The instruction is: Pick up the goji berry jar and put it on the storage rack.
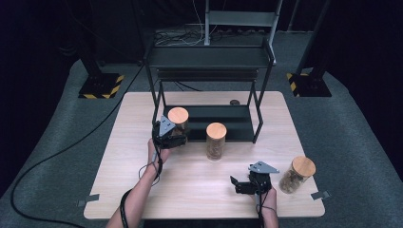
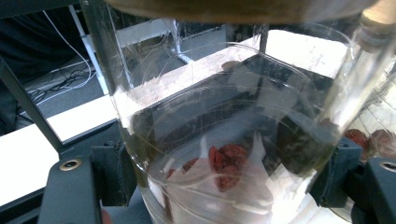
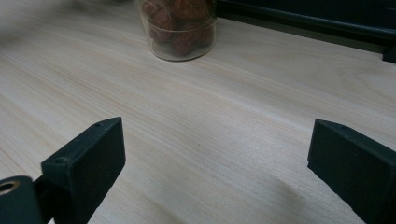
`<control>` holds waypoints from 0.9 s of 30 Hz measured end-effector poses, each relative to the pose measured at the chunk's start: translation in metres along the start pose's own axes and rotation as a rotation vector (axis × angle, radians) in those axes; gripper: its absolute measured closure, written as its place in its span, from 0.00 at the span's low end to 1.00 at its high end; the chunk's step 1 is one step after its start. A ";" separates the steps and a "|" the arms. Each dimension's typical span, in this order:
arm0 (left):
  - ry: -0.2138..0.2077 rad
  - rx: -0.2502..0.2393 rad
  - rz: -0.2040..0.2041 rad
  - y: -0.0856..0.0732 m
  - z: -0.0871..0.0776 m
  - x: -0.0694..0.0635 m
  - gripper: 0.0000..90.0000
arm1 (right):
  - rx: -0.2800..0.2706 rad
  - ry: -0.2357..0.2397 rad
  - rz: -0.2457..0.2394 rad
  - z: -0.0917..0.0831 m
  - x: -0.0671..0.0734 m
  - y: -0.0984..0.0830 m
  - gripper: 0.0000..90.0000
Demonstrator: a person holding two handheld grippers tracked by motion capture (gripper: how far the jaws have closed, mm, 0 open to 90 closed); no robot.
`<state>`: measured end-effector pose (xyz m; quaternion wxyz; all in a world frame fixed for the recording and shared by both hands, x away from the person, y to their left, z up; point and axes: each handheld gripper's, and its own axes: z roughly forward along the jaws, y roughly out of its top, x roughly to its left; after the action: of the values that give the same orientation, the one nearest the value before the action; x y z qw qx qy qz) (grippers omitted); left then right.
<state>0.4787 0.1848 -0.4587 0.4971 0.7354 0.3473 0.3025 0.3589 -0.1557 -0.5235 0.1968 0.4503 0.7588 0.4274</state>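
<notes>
A glass jar (image 1: 179,124) with a round wooden lid stands at the front left corner of the black shelf rack (image 1: 209,57). My left gripper (image 1: 172,137) is shut on it from the near side. In the left gripper view the jar (image 2: 224,140) sits between the black pads (image 2: 109,172), with a few red dried fruits at its bottom. My right gripper (image 1: 236,186) rests low on the table at the front right, pointing left. Its jaws stand wide open (image 3: 215,158) with bare wood between them. Ahead of it stands a second lidded jar (image 1: 215,141) (image 3: 180,28) holding reddish-brown pieces.
A third lidded jar (image 1: 296,174) stands near the right edge of the wooden table (image 1: 142,180), just right of my right gripper. The rack's low black base (image 1: 209,121) lies behind the jars. A small dark round object (image 1: 234,102) lies at the back.
</notes>
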 end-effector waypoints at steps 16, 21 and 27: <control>0.002 0.000 0.003 0.002 0.008 0.002 0.28 | 0.003 0.001 -0.001 0.000 0.000 0.000 0.04; 0.004 0.000 -0.005 0.001 0.011 0.004 0.28 | 0.004 0.001 -0.002 0.000 0.000 0.000 0.04; 0.007 0.001 -0.009 0.000 0.014 0.005 0.28 | 0.004 0.002 -0.002 0.001 0.000 0.000 0.04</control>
<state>0.4925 0.1816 -0.4622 0.4969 0.7329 0.3527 0.3025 0.3594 -0.1554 -0.5236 0.1955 0.4497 0.7603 0.4260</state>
